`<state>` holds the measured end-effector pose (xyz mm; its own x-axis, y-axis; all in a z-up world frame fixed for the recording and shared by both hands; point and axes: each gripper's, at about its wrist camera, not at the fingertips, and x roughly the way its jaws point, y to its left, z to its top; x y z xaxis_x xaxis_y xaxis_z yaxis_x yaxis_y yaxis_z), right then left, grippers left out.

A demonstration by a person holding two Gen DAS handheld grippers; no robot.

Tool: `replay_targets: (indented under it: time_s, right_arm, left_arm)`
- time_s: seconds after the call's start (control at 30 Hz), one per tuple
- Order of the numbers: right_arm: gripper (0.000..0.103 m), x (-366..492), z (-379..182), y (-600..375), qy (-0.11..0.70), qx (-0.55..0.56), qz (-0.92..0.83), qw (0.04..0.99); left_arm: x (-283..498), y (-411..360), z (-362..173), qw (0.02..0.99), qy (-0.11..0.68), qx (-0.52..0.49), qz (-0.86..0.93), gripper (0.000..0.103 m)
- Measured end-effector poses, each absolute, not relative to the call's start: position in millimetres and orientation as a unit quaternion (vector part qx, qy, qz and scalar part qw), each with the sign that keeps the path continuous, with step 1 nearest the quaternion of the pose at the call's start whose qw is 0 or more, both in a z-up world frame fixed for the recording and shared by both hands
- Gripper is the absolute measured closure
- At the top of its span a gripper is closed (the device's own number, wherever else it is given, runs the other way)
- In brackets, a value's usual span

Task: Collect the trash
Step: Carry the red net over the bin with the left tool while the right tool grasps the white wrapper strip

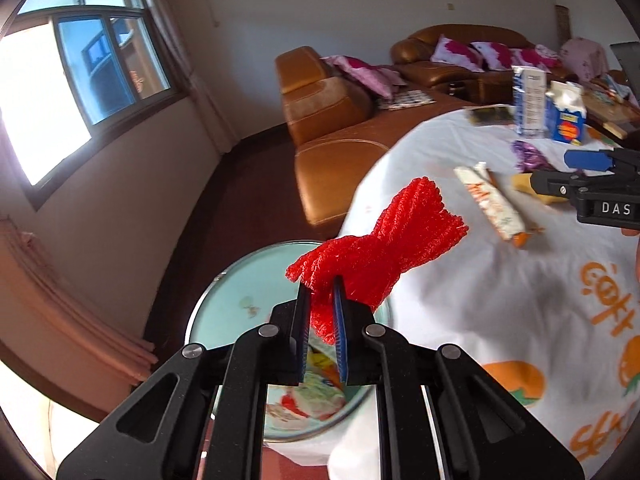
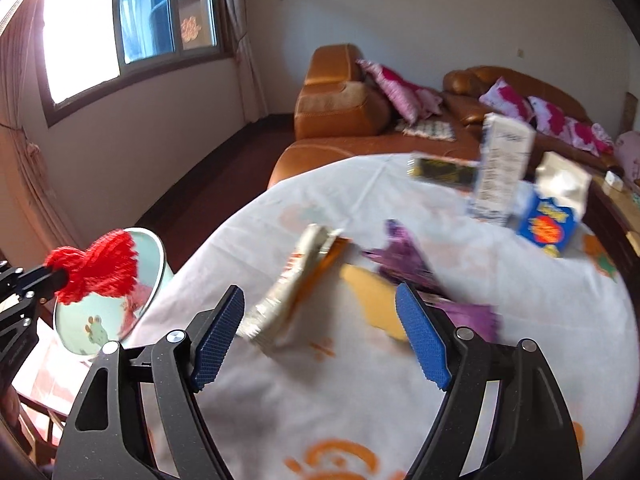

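Observation:
My left gripper (image 1: pixel 322 300) is shut on a red foam net (image 1: pixel 380 248) and holds it over the mouth of a pale green trash bin (image 1: pixel 224 312) beside the table. The net (image 2: pixel 100 268) and bin (image 2: pixel 154 264) also show at the left of the right wrist view. My right gripper (image 2: pixel 320 320) is open and empty above the white tablecloth (image 2: pixel 320 400), just short of a white snack wrapper (image 2: pixel 292 284), a yellow wrapper (image 2: pixel 372 296) and a purple foil wrapper (image 2: pixel 404 256).
Two milk cartons (image 2: pixel 504 168) (image 2: pixel 556 216) and a dark packet (image 2: pixel 444 170) stand at the table's far side. A brown leather sofa (image 2: pixel 344 116) with pink cushions lies beyond. The bin holds some wrappers (image 1: pixel 316 400). A window (image 1: pixel 100 64) is at the left.

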<state>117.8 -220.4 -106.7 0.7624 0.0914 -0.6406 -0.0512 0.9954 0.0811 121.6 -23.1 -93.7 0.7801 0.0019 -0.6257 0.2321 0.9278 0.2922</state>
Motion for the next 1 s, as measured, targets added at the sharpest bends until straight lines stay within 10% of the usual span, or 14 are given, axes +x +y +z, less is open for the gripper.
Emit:
replay_targets:
  time_s: [0.3, 0.53, 1.0]
  right_arm:
    - [0.042, 154, -142, -200, 0.409, 0.031, 0.039, 0.911]
    - [0.085, 152, -156, -199, 0.441, 0.035, 0.064, 0.895]
    - [0.088, 138, -110, -150, 0.368, -0.049, 0.134, 0.919]
  left_arm:
    - [140, 4, -105, 0.925, 0.341, 0.166, -0.035, 0.092]
    - [144, 24, -109, 0.924, 0.349, 0.152, -0.023, 0.092]
    - [138, 58, -100, 0.923, 0.347, 0.165, 0.029, 0.092]
